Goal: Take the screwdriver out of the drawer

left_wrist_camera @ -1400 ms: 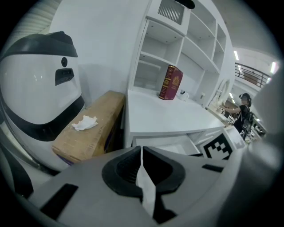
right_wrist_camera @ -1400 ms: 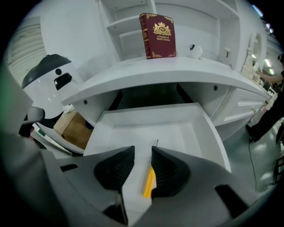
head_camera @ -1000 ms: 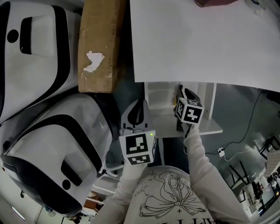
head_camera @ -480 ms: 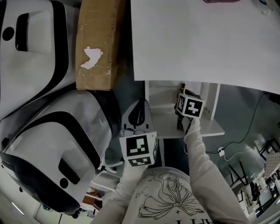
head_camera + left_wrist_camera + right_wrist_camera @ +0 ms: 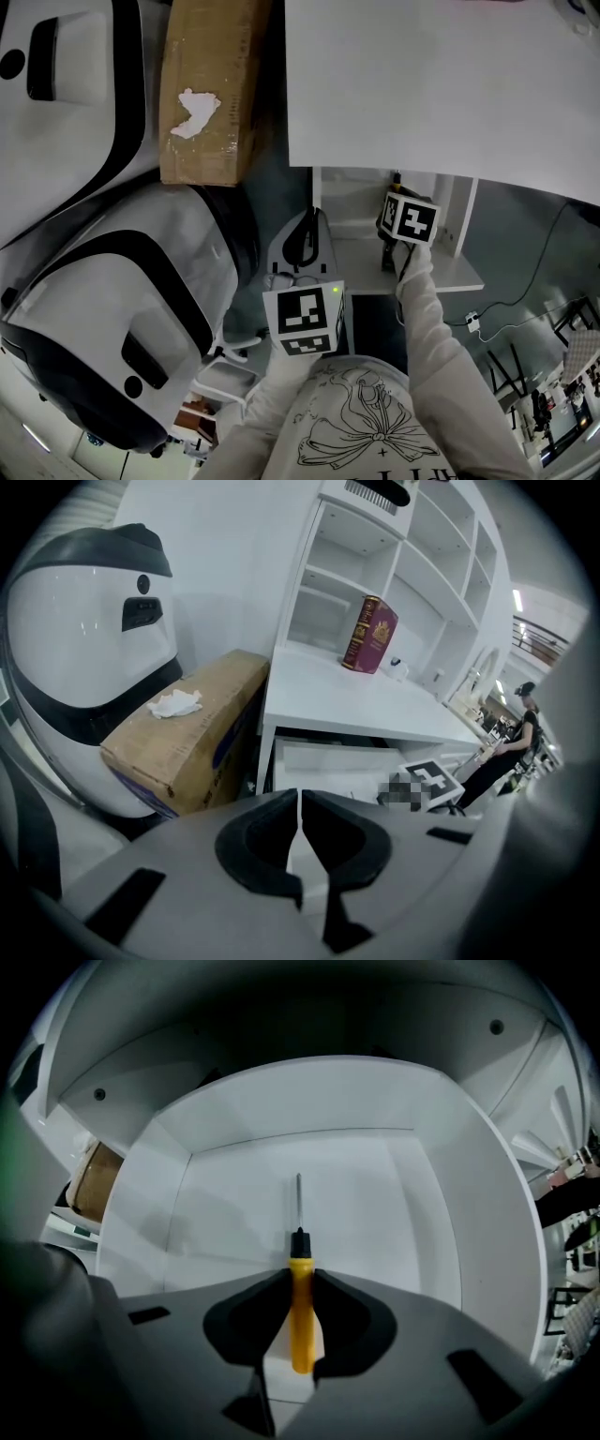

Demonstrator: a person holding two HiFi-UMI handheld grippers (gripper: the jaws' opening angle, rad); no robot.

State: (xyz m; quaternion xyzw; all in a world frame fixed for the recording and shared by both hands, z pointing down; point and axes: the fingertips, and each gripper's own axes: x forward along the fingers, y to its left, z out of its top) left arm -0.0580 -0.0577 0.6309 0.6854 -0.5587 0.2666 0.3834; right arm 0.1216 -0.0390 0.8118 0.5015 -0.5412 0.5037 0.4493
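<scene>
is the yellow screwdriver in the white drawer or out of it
In: the yellow-handled screwdriver lies on the white drawer floor, between the right gripper's closing jaws.

Screwdriver (image 5: 300, 1316) in drawer (image 5: 225, 1204), drawer below desktop (image 5: 441, 84), box (image 5: 202, 94) left, perhaps touching it

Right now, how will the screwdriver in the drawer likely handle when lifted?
The screwdriver looks stiff and probably light: slim metal shaft, small yellow handle. Its round, smooth-looking handle may roll on the drawer floor or slip. The right gripper is closing its jaws on the handle, so the shaft could dip.
</scene>
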